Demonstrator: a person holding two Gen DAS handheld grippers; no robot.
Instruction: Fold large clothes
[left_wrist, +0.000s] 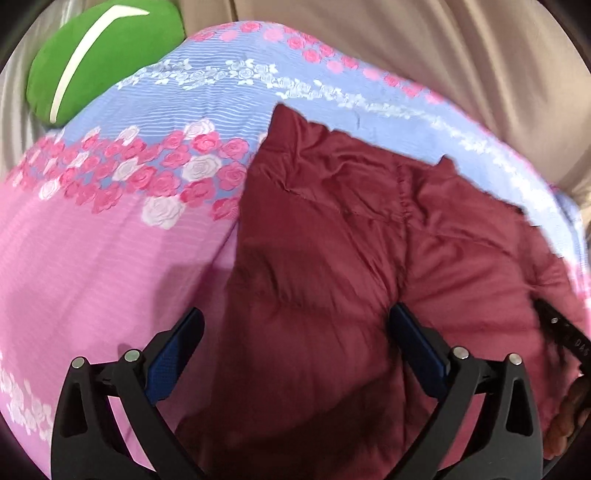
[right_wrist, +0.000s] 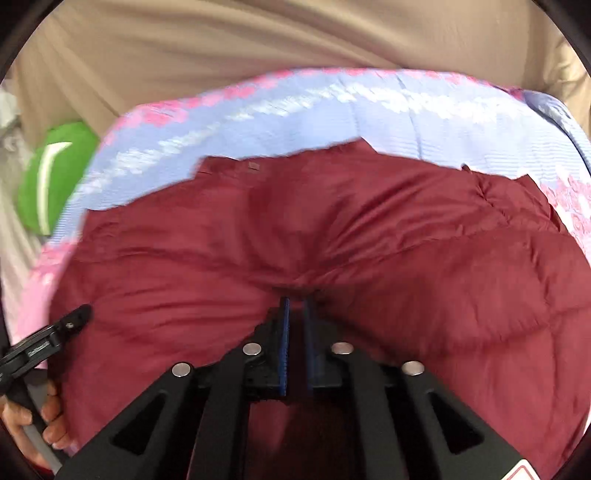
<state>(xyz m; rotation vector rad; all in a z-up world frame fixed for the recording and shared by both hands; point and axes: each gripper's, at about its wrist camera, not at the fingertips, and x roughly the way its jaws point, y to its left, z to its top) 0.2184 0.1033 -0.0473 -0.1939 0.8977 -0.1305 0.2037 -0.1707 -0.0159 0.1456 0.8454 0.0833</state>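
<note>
A puffy maroon quilted jacket (left_wrist: 332, 240) lies spread on a pink and blue floral bedspread (left_wrist: 92, 258). My left gripper (left_wrist: 297, 312) hovers over the jacket's near left part, jaws wide open and nothing between the pads. In the right wrist view my right gripper (right_wrist: 296, 300) is almost fully closed, and the jacket (right_wrist: 406, 240) puckers into folds that gather at its tips, so it is pinching the fabric. One finger (right_wrist: 77, 315) of the left gripper shows at the left edge there, with the hand (right_wrist: 51, 424) that holds it.
A green cushion (left_wrist: 99, 59) with a white stripe rests at the bedspread's far left corner, also visible as the cushion (right_wrist: 48, 184) in the right wrist view. Beige cloth (left_wrist: 443, 55) rises behind the bed. The bedspread (right_wrist: 295, 110) shows past the jacket's far edge.
</note>
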